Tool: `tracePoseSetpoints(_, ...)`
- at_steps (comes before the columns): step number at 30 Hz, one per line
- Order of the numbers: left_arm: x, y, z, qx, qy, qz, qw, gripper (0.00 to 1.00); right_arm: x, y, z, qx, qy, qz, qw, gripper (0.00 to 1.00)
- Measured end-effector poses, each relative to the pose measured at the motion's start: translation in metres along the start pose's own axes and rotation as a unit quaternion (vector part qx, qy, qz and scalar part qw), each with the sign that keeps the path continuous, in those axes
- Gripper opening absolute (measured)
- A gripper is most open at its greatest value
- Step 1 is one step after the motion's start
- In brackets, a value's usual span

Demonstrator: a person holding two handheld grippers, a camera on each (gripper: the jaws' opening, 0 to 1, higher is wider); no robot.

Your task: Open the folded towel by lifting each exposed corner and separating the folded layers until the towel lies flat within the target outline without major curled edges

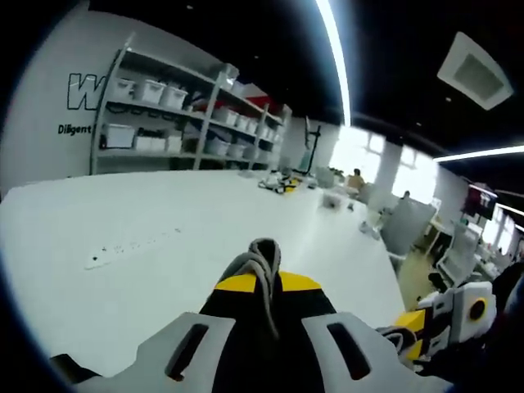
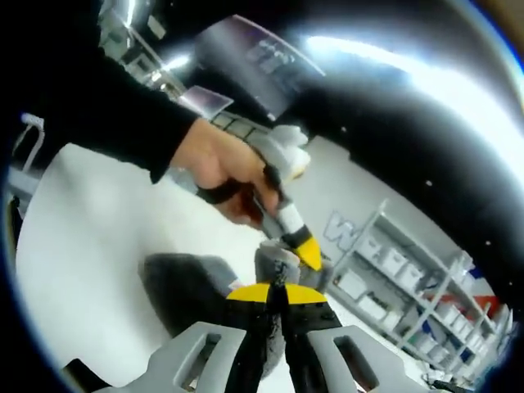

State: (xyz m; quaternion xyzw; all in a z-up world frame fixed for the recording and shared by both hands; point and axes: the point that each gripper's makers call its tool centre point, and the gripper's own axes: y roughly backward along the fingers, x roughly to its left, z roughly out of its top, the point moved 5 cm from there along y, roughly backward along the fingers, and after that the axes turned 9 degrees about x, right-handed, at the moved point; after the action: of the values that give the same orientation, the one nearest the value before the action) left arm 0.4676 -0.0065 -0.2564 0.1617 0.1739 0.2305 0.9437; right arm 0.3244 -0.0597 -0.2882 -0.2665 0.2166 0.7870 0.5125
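Grey towel [image 1: 260, 266], bunched edge sticking up at lower centre of the left gripper view, pinched between yellow-tipped jaws, lifted off the white table [image 1: 164, 237]. In the right gripper view the towel [image 2: 274, 264] sits at lower centre, a grey fold clamped between jaws, the rest hanging down-left in shadow.

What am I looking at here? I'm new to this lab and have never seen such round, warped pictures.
These come from two fisheye cameras, each riding on a hand-held gripper that a person works; there is no robot arm. In the left gripper view, the left gripper has its yellow-tipped jaws closed on a bunch of grey towel, above a white table with a power strip; shelves stand behind. In the right gripper view, the right gripper also pinches the towel, and the person's hand holds the other gripper just beyond. The towel hangs lifted, not yet flat.
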Motion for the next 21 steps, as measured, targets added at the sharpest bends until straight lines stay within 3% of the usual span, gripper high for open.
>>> tracePoseSetpoints(6, -0.005, -0.006, 0.003, -0.009, -0.007, -0.004, 0.9999, 0.05, -0.007, 0.003, -0.004, 0.001, -0.022, -0.004, 0.9998, 0.00)
tracePoseSetpoints(21, -0.011, -0.025, 0.011, 0.003, 0.000, 0.005, 1.0000, 0.05, -0.021, 0.008, -0.014, 0.009, -0.069, -0.016, 0.9975, 0.00)
